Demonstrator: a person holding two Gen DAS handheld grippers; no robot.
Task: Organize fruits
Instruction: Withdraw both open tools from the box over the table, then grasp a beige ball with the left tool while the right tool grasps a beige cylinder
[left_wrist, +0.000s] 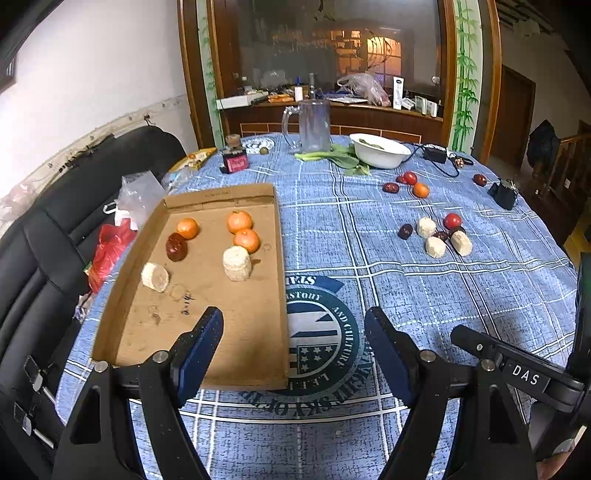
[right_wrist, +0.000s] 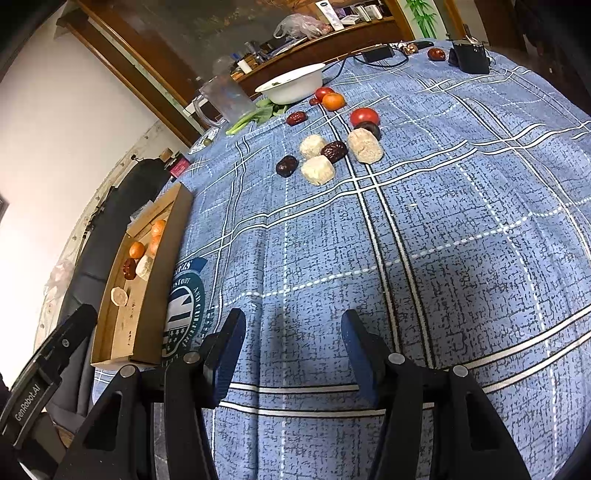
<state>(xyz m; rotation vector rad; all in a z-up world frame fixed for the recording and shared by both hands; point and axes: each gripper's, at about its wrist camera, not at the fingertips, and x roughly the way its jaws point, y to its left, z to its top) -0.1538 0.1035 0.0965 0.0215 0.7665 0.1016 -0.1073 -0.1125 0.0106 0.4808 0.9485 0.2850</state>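
While both grippers hang empty, jaws spread wide, the loose fruit cluster (right_wrist: 332, 147) waits ahead on the blue tablecloth (right_wrist: 443, 258), well apart from the cardboard tray (left_wrist: 207, 314). Right gripper (right_wrist: 293, 343) is nearer, pile dead ahead; left gripper (left_wrist: 293, 336) sits at the tray's corner. Pale cylindrical pieces lie on their sides, with dark wrinkled ones, probably dates, and a red tomato (right_wrist: 364, 116) behind.
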